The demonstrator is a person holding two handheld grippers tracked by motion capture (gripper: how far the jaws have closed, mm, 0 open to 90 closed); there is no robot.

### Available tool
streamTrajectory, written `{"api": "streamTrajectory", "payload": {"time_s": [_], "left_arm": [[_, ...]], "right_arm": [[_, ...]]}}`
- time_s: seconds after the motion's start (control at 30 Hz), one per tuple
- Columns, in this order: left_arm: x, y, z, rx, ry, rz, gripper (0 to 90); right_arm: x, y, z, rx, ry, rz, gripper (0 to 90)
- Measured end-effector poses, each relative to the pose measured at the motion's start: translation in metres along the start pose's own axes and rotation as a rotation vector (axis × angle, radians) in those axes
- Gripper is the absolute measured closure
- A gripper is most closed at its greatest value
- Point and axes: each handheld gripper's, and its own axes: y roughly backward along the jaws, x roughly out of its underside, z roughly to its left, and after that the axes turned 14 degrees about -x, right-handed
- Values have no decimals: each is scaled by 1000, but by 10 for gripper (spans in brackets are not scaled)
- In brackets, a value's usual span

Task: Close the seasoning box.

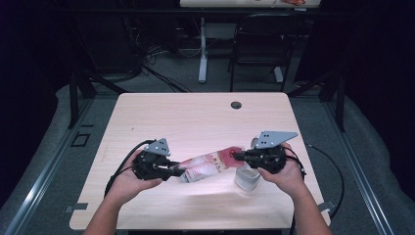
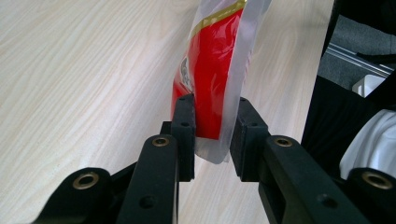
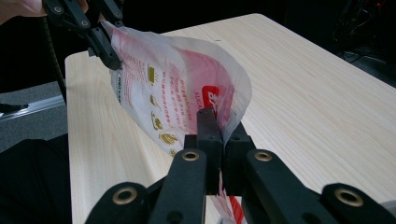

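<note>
Right gripper [image 3: 219, 140]: clamped tight on one end of the pouch [image 1: 208, 165] — the red-printed edge is pinched between its jaws.
Left gripper [image 2: 212, 135]: closed on the opposite end, the film caught between its pads.
Pouch position: held just above the table [image 1: 195, 117], its long axis stretched between both grippers.
White container [image 1: 247, 178]: set beside the right gripper.
Writing: gold icons and small print are seen — not readable.
</note>
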Motion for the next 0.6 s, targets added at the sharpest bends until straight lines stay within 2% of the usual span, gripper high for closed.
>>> {"api": "streamTrajectory", "payload": {"time_s": [0.6], "left_arm": [[-9,5,0,-8,-11,4,740]], "right_arm": [[1,3,-1,10,0,3,886]]}}
